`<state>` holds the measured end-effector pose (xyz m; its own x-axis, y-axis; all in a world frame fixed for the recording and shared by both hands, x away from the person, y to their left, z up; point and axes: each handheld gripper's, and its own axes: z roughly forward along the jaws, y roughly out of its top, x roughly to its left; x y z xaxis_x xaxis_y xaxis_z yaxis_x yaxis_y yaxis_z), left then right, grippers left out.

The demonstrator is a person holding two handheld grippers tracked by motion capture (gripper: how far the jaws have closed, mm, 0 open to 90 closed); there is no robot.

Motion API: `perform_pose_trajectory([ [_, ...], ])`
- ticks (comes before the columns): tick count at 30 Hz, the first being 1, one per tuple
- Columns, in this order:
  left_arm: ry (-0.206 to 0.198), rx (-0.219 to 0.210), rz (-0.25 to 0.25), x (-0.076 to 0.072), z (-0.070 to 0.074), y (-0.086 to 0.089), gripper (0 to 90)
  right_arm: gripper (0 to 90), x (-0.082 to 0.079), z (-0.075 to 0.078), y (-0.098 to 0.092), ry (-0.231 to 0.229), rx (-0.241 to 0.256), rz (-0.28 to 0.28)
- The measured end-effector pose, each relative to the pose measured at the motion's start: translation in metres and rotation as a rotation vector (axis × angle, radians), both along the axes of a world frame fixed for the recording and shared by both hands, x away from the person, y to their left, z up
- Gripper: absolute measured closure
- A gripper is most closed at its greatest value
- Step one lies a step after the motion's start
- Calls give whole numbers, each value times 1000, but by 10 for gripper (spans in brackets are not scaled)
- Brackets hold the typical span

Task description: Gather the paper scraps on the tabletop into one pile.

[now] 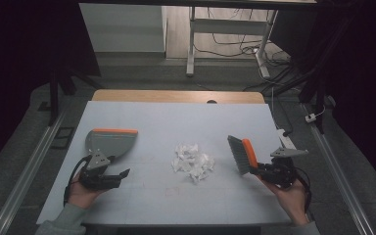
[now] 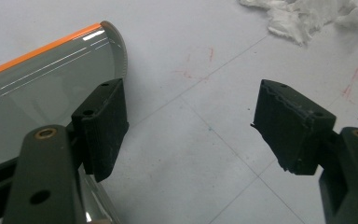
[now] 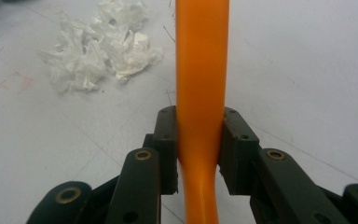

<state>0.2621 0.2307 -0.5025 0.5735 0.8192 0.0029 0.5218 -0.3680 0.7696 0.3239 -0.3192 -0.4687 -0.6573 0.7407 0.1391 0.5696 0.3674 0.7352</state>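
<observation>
Brush clamped, dustpan free, paper heap mid-bench.
The right tool [image 1: 257,169], lower right in the high view, grips the orange-handled brush [image 1: 241,153]. The left tool [image 1: 119,175], lower left, gapes apart beside the grey dustpan [image 1: 108,142]. The crumpled white paper [image 1: 192,162] lies at centre on the bench [image 1: 176,117].

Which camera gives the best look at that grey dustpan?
The high view: the whole dustpan shows, lying by the left tool. The left gripper view catches just part of its pan and orange edge.
</observation>
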Motion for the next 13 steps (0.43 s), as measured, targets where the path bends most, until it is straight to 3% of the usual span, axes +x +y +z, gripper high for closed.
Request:
perform_pose_trajectory([
  [13, -3, -4, -2, -1, 1, 1, 271, 700, -1, 0, 1, -18, 3, 5],
])
